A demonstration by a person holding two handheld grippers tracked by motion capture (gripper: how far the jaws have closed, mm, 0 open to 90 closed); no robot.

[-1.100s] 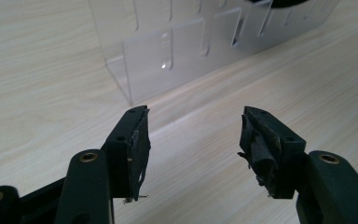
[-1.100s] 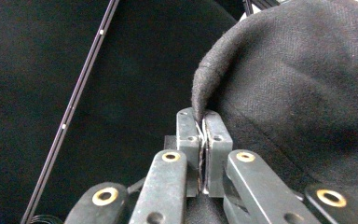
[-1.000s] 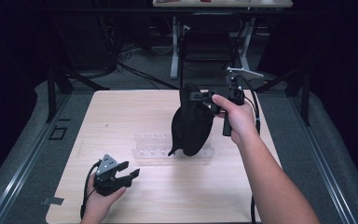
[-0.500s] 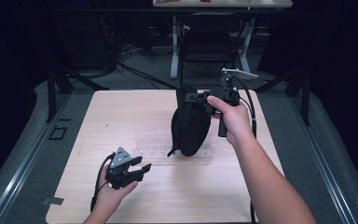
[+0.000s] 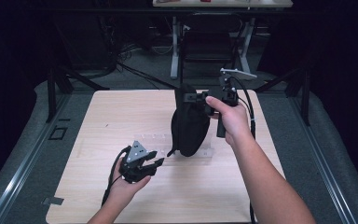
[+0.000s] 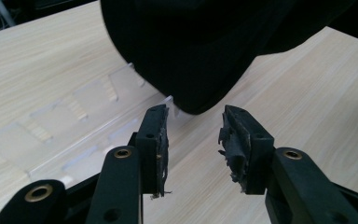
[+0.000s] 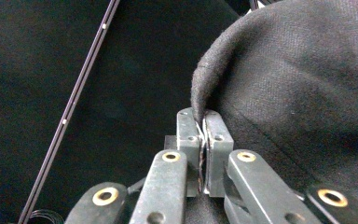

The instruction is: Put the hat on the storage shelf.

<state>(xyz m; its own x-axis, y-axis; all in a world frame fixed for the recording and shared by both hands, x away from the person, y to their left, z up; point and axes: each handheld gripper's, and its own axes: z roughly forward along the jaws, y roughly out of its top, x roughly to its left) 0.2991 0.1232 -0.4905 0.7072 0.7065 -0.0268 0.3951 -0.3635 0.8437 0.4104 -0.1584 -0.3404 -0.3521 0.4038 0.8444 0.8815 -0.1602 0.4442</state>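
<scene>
- Leftmost, the left tongs (image 5: 153, 164) hover low over the wooden surface (image 5: 98, 121), jaws apart with nothing between them; they have just been closing.
- Just ahead of them, a clear plastic tray (image 5: 156, 140) lies flat on the surface, partly under the bag.
- Next, the black cloth bag (image 5: 189, 126) hangs upright over the middle of the surface, its bottom near the tray and just beyond the left jaws.
- Rightmost, the right tongs (image 5: 196, 99) are clamped on the bag's upper hem (image 7: 199, 100), holding it up.
</scene>
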